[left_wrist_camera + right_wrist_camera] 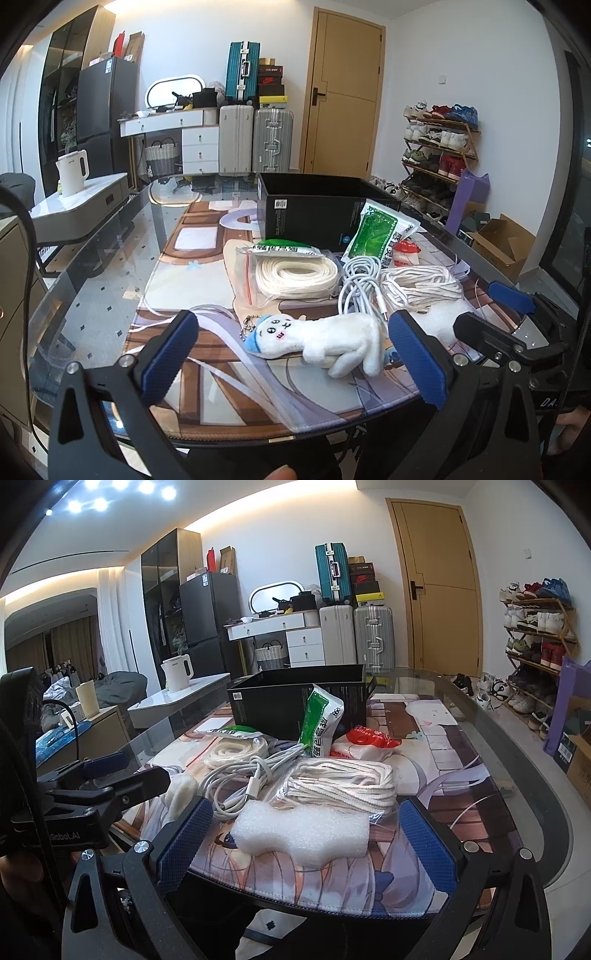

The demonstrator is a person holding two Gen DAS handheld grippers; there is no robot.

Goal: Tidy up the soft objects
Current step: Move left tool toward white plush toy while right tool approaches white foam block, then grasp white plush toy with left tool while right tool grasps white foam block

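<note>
1. Suitcases, a shoe rack and a wooden door back a glass counter (92, 314) covered by a printed mat (207, 398).
2. Left tool (291, 354) has its jaws apart, straddling the plush toy (325, 341) that lies on the mat without touching it.
3. Right tool (306, 834) is likewise spread wide around the foam block (303, 830), not gripping.
4. Judgement: close on each item's middle, squeeze gently, then lift toward the black box (314, 210) behind.
5. Plush is fuzzy and limp; foam is porous and notched; rope bundles (340, 782) and the cable (236, 775) are coiled and snag-prone.
</note>
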